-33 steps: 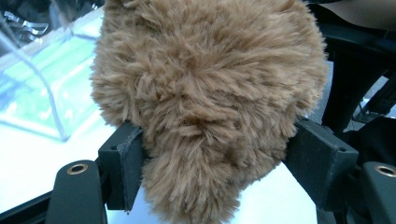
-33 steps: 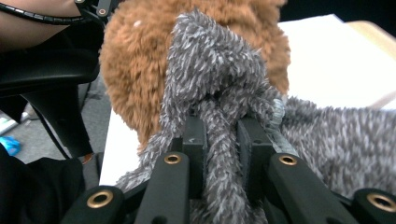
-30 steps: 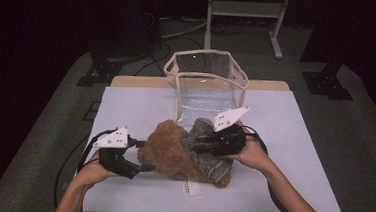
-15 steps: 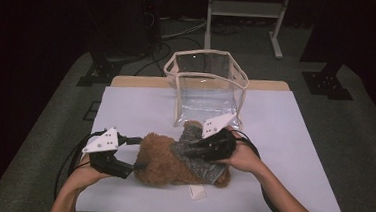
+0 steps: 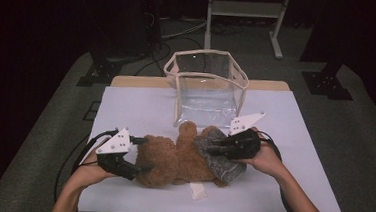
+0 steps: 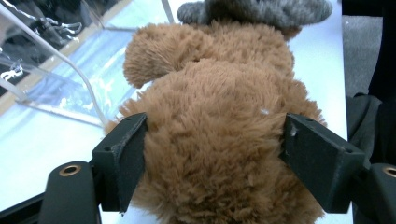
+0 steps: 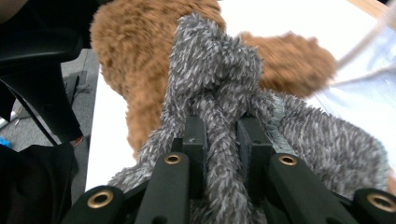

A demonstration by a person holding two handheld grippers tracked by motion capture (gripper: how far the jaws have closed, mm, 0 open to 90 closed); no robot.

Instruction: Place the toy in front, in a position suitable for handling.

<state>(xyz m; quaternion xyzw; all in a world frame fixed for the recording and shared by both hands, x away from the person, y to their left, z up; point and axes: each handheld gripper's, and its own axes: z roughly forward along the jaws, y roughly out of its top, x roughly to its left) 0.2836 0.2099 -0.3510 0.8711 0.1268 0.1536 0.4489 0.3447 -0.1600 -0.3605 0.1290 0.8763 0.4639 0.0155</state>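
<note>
The white table is the biggest thing here. At its far side stands a clear bag with a cream edge, its open top facing up.

Next in size is the brown teddy bear. It lies flat on the table near the person's edge, in front of the clear bag and a little apart from it. Its long way runs from left to right across the table. One fluffy end points at the left gripper and the other end goes under the grey fuzzy cloth. One brown limb sticks out toward the bag and comes very close to its front edge.

The grey fuzzy cloth covers the right end of the bear and spills onto the table.

A small white tag lies on the table just in front of the bear.

The left gripper sits at the bear's left end. Its jaws are spread wide, one on each side of the brown fur, touching the fluff. They have just been opening a bit more.

The right gripper has its jaws pressed together, pinching a bunched fold of the grey fuzzy cloth.
</note>
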